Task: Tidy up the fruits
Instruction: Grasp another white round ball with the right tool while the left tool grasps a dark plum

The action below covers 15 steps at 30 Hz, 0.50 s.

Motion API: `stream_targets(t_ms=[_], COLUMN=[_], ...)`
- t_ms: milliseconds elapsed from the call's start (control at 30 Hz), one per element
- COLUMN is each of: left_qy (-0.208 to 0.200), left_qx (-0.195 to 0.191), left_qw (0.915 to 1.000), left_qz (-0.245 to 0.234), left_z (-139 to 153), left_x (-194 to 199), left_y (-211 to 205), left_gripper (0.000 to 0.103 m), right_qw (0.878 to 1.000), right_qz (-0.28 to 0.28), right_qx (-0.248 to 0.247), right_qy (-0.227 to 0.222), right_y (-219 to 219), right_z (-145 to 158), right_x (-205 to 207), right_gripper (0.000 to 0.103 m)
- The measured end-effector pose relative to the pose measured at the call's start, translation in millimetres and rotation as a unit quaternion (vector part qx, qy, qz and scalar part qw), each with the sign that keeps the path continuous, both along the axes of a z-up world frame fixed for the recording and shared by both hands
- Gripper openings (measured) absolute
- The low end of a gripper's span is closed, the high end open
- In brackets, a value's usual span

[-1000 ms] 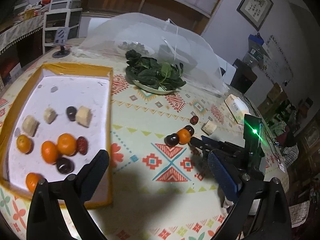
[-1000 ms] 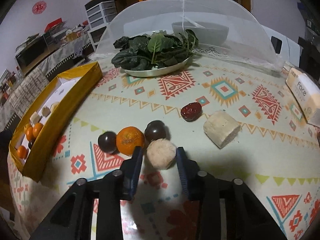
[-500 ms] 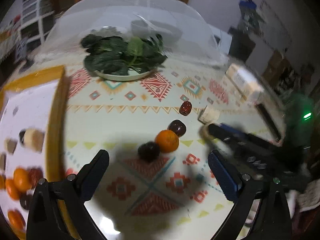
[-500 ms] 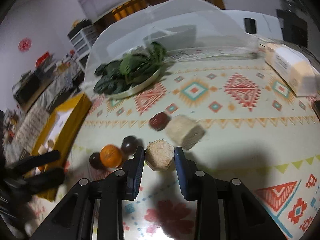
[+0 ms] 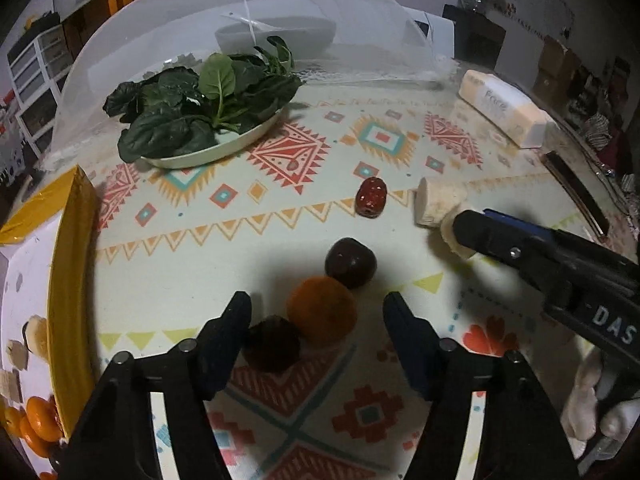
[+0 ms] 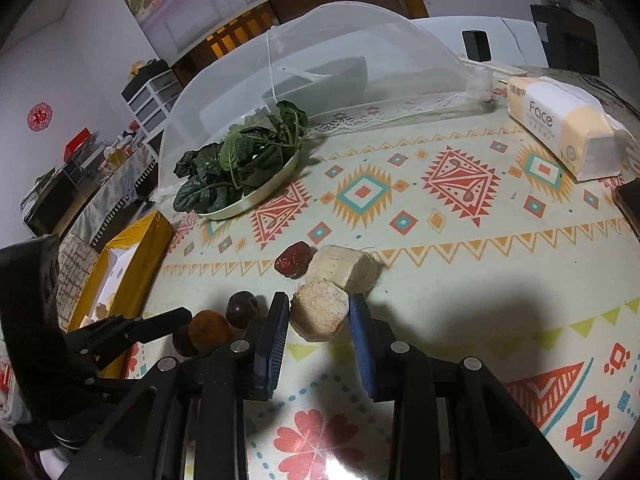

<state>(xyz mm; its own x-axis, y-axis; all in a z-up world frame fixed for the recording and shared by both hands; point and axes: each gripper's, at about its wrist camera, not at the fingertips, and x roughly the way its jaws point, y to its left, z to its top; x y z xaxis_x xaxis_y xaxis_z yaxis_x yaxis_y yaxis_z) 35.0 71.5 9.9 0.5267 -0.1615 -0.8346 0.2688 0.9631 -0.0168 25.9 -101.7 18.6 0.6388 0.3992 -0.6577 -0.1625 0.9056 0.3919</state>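
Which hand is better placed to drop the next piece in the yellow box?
Right: its tool already grips a pale chunk. The left tool is closing around the orange, gripping nothing yet.

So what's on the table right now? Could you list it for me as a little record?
Left gripper: jaws closing, orange fruit and a dark fruit between them, not yet pressed
Right gripper: jaws clamped on a pale cut chunk
Loose on tablecloth: second dark fruit, red date, another pale chunk
Yellow tray: holds sorted fruit
Plate of greens: beside mesh cover
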Motion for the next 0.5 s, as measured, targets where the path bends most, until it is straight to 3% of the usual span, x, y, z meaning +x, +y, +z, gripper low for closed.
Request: stream_targets(t_ms=[33,133,333,500], left_qy=[-0.004,-0.003,-0.015,-0.025], left_qx=[0.002,-0.034,-0.053,-0.065], left_qw=[1.0000,0.9993,0.9984,0.9974], left_qz=[0.005,0.015,0.014,0.018], left_z=[0,4,13,27], left_x=[1,2,-8,-20], left_y=[1,12,15,25], left_gripper=[0.053,0.048,0.032,0.032], right_qw=[1.000,1.000,1.000,1.000], right_qz=[0.000,0.001,0.002,-0.018], right_qx=[-0.001,-0.003,-0.015,-0.011], right_qy=[-0.001,-0.003,-0.012,-0.015], right_y=[0,1,6,0], right_z=[0,0,-2,-3], right_x=[0,0,-1,-1], right_gripper=[0.033,0.033,0.033,0.033])
